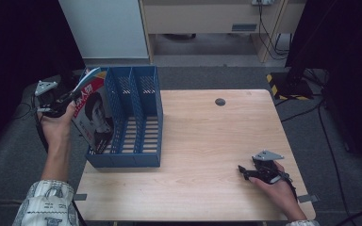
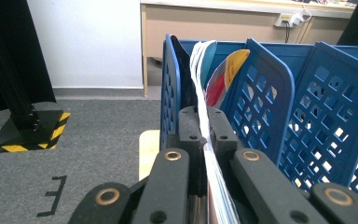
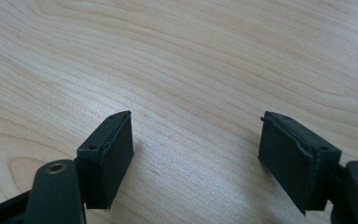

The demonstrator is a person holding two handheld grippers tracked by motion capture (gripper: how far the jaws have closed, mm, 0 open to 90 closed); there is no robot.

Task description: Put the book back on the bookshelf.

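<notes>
A magazine with a face on its cover stands tilted in the leftmost slot of a blue file rack. My left gripper is shut on the magazine's upper edge, just left of the rack. In the left gripper view the white page edges run up between the two black jaws into the rack. My right gripper rests low over the table near the front right, jaws open with nothing between them. The right gripper view has bare wood between its pads.
The wooden table has a small dark round hole near its far edge. The rack's middle and right slots hold nothing. A black stand with a yellow-striped base is on the grey floor at the far right.
</notes>
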